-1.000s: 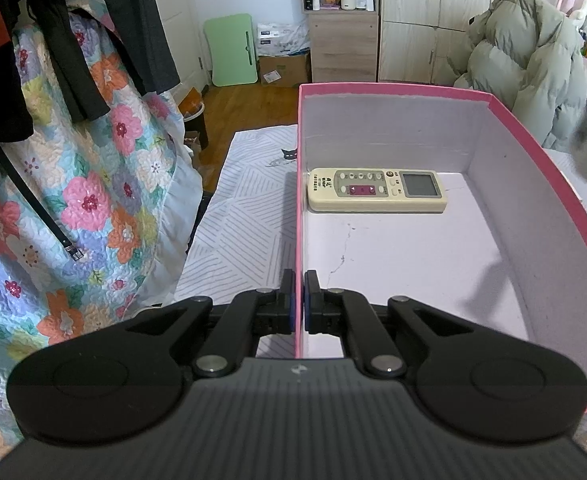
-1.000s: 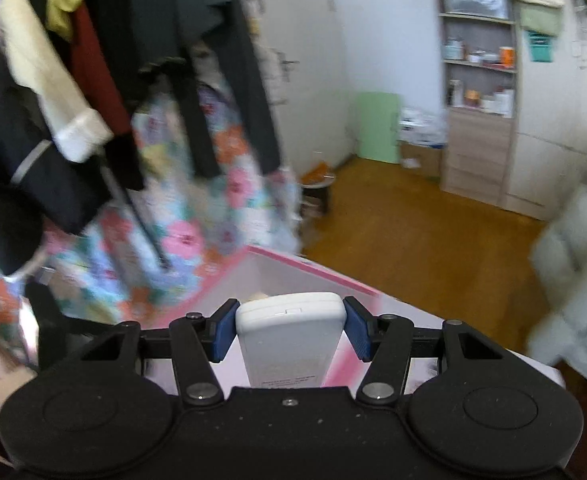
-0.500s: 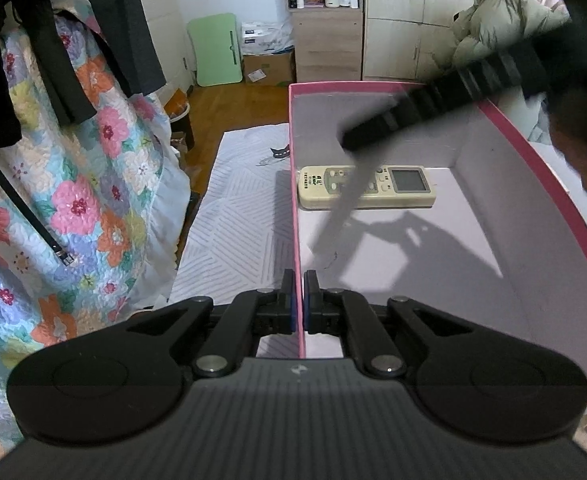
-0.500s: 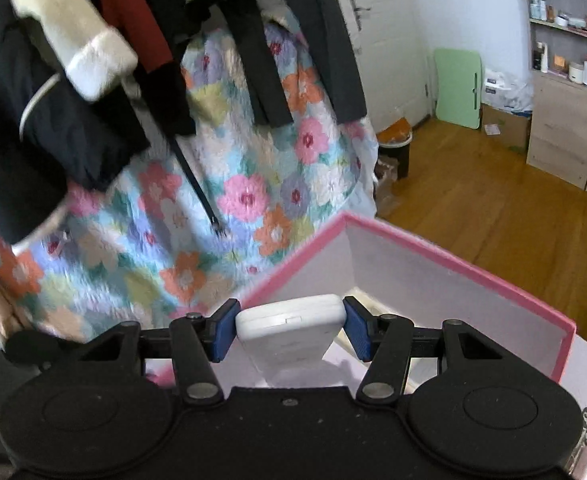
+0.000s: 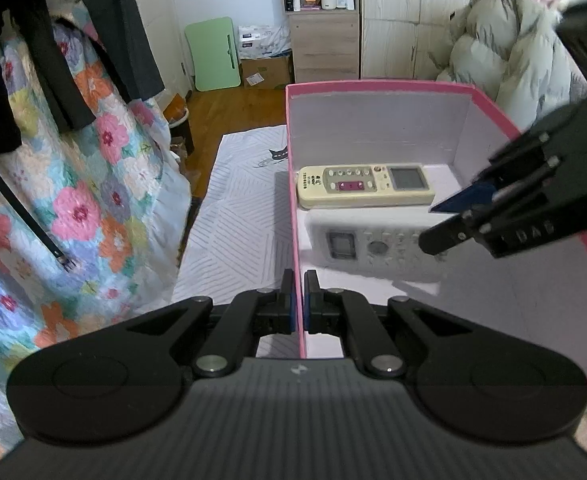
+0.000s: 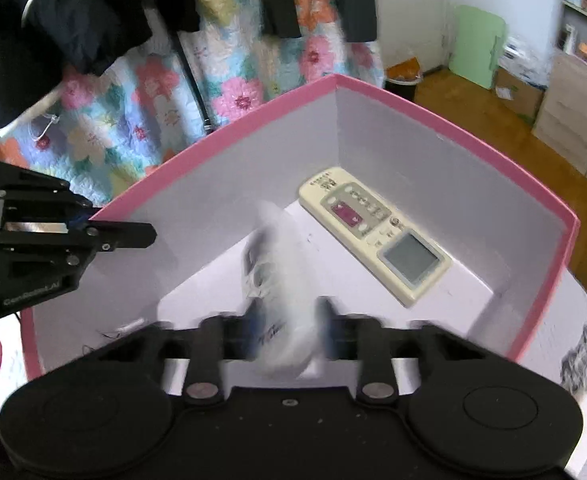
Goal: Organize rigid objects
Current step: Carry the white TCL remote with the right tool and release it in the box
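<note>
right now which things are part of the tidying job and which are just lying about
Job:
pink box
cream remote
white remote
left gripper
right gripper

Lying about:
floral quilt
puffer coat
green board

We see a flowered patchwork quilt (image 5: 89,204) hanging under dark garments (image 5: 105,40), a pale green folding board (image 5: 213,54) leaning on the white wall beside a brown cardboard carton (image 5: 263,72), a wooden shelf cabinet (image 5: 325,46), a puffy grey-green coat (image 5: 505,68), and a white line-patterned cloth (image 5: 237,216) spread over the worktop.
</note>
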